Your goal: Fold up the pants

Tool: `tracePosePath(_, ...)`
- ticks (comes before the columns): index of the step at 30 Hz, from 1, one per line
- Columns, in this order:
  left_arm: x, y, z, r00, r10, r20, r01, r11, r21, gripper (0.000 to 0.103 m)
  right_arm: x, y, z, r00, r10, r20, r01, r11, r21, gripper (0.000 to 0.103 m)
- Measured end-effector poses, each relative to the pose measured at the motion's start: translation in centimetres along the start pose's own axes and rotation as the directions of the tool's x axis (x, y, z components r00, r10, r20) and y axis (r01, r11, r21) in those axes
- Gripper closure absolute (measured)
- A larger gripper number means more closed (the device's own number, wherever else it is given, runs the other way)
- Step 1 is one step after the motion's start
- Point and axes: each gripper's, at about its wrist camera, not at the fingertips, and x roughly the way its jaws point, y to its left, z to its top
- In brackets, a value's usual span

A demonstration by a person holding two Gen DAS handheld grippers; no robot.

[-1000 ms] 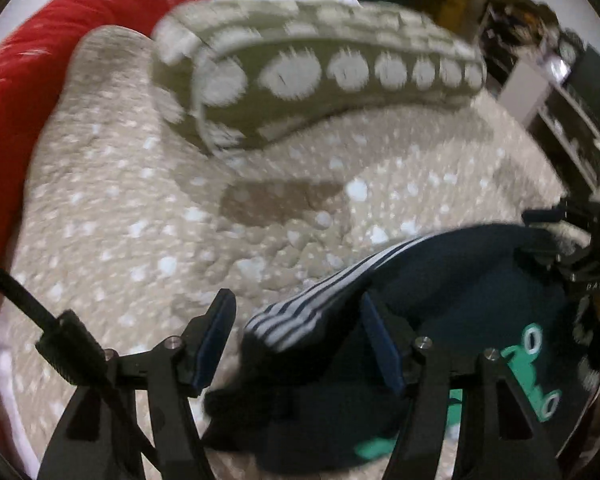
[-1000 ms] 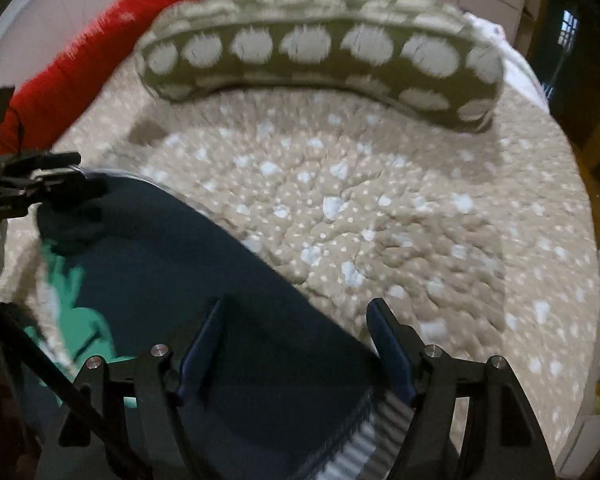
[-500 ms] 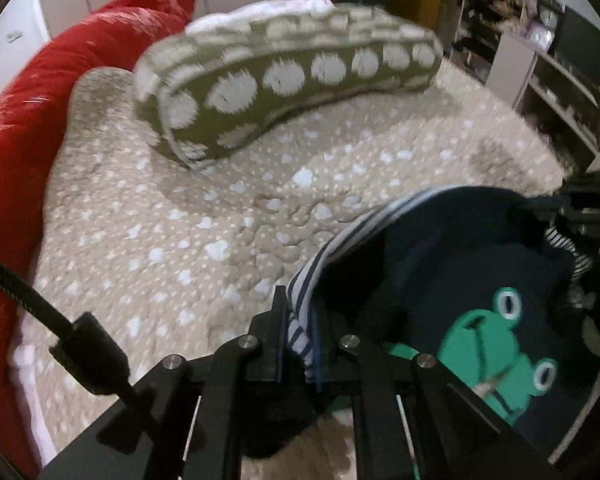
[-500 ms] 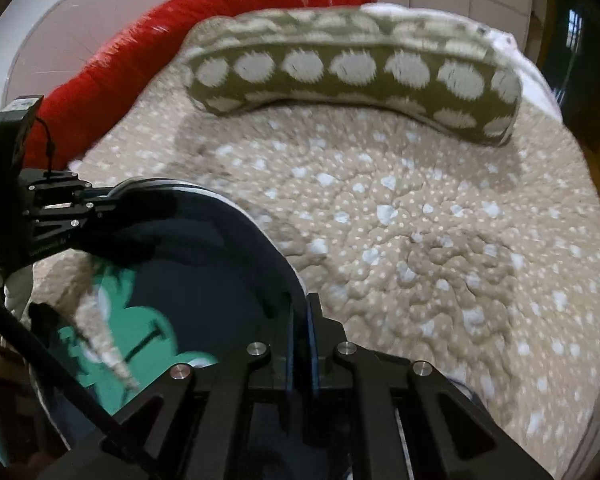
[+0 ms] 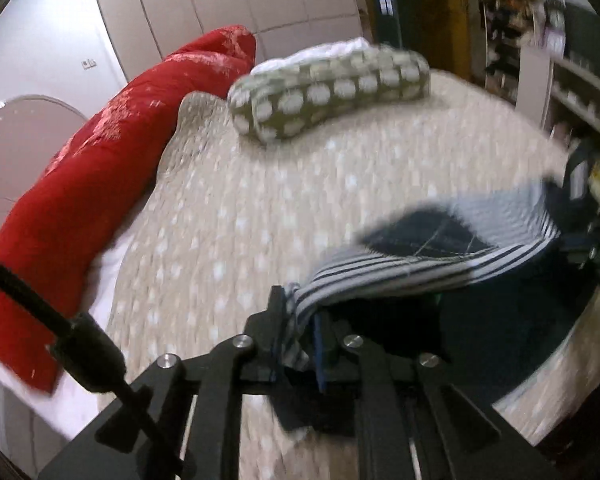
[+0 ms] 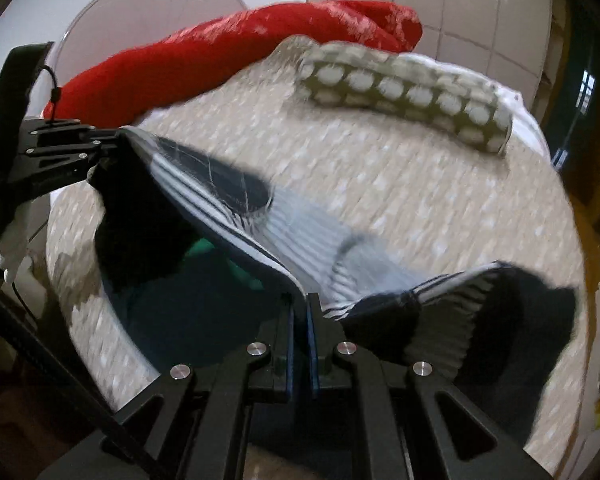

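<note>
Navy pants, striped waistband; red quilt.

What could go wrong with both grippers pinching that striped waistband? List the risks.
1. The left gripper and right gripper each clamp only the striped waistband edge, so it might slip free.
2. The dark pants hang bunched below and could land creased on the spotted blanket.

Even indoor light, heavy motion blur, fisheye bending, dark corners
</note>
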Motion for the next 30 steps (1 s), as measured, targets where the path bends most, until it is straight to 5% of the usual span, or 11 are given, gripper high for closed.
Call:
tracePosePath(3, 0.2, -0.3, -3.2, 0.998, 0.009, -0.059, -0.01, 1.0, -0.002, 0.085, 1.2, 0.3, -2.6, 0.999, 0.013, -0.039, -0.011, 0.999, 0.05, 0.097)
tracePosePath(8, -2.2, 4.4, -5.7, 0.996, -0.067, -0.051, 0.054, 0.974, -0.222, 0.084, 0.6, 0.1, -3.9, 1.0, 0.001, -0.023, 0.001, 0.997, 0.083, 0.096)
tracePosePath(15, -4.5, 12.1, -8.8, 0.995, -0.095, 0.01, 0.084, 0.817, -0.57, 0.077, -2.5, 2.4, -1.4, 0.996, 0.07, 0.048, -0.073, 0.995, 0.071, 0.093)
tracePosePath(18, -4.8, 12.7, -9.9, 0.993, -0.11, 0.032, 0.106, 0.765, -0.635, 0.077, -2.6, 4.5, 1.5, 0.982, 0.156, 0.108, -0.162, 0.985, 0.054, 0.068)
tracePosePath(19, -4.7, 12.6, -10.1, 0.993, -0.113, 0.035, 0.109, 0.76, -0.641, 0.076, -2.0, 5.8, 2.9, 0.973, 0.197, 0.118, -0.204, 0.978, 0.053, 0.056)
tracePosePath(21, -4.9, 12.3, -10.4, 0.993, -0.11, 0.031, 0.104, 0.763, -0.637, 0.076, -1.2, 8.1, 4.8, 0.965, 0.23, 0.129, -0.235, 0.972, 0.024, 0.049)
tracePosePath(25, -5.1, 12.5, -11.4, 0.993, -0.109, 0.039, 0.108, 0.75, -0.652, 0.074, 1.9, 14.8, 8.4, 0.958, 0.271, 0.096, -0.26, 0.959, -0.11, 0.048)
tracePosePath(28, -5.2, 13.3, -12.2, 0.992, -0.113, 0.052, 0.119, 0.728, -0.675, 0.074, 6.3, 18.4, 9.8, 0.991, 0.132, 0.036, -0.121, 0.97, -0.212, 0.05)
tracePosePath(29, -5.1, 13.5, -12.4, 0.992, -0.117, 0.057, 0.124, 0.723, -0.68, 0.073, 7.5, 18.6, 9.7, 0.996, 0.09, 0.015, -0.084, 0.971, -0.225, 0.061)
tracePosePath(30, -5.1, 13.7, -12.7, 0.991, -0.119, 0.06, 0.127, 0.717, -0.686, 0.073, 8.7, 18.2, 9.5, 0.998, 0.06, -0.018, -0.063, 0.974, -0.219, 0.087)
